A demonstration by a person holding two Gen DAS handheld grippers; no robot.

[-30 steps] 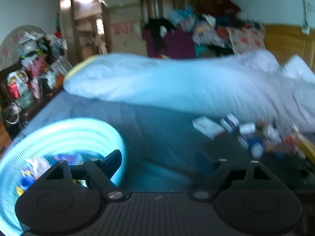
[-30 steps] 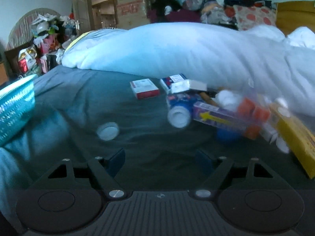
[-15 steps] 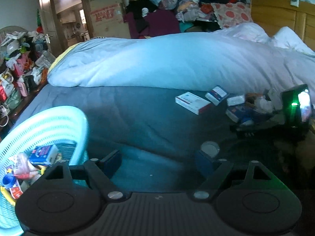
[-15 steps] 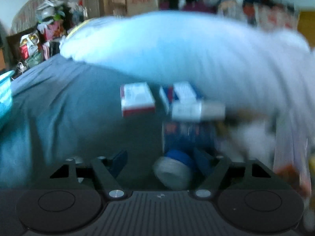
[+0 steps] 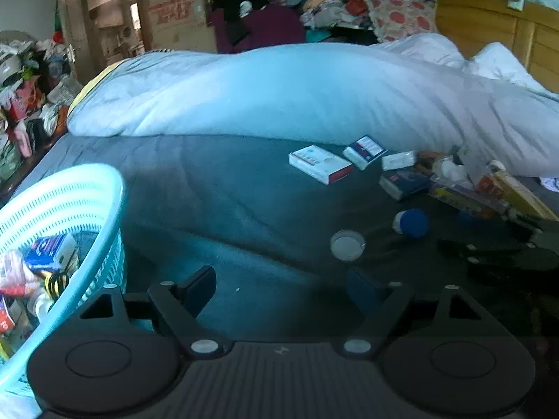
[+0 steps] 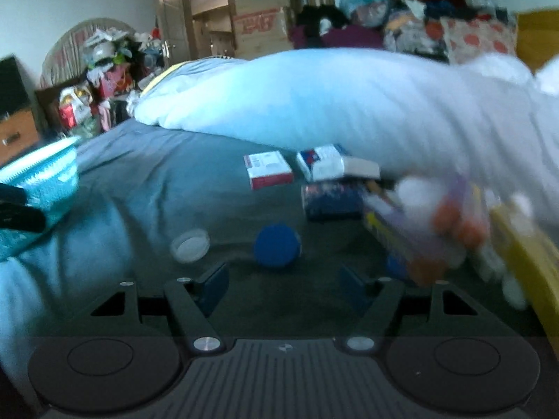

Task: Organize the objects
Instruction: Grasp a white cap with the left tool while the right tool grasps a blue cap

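Both tongs empty: left gripper (image 5: 279, 288) jaws wide apart over bare bed sheet, nothing between them; right gripper (image 6: 283, 284) jaws apart too, nothing clamped, blue-bottomed bottle (image 6: 277, 249) lying just ahead of its fingertips, not touched. Large white duvet (image 5: 297, 94) heaped across far side of dark grey-blue bed sheet (image 5: 227, 202), wooden headboard (image 5: 489, 35) at far right. Turquoise perforated plastic basket (image 5: 104, 188) sits on sheet at left, just beside left gripper's left finger, already holding a blue-and-white box (image 5: 49, 251) plus other small packets, too jumbled to name. Loose items clustered on sheet at right, against duvet edge: white box with red side (image 5: 319, 164), white-and-blue box (image 5: 365, 150) just right of it, small white box (image 5: 398, 160), dark blue box (image 5: 405, 181), long purple-and-yellow carton (image 5: 464, 202), long yellow box (image 5: 524, 197), some white bottles with orange parts, blurred. Nearer the cameras, apart from the pile: the blue-bottomed bottle on its side, and a small round white lid (image 5: 347, 245) lying flat to its left. Right view motion-blurred on its right side. Right gripper's black body shows at right edge of left view, low over sheet.
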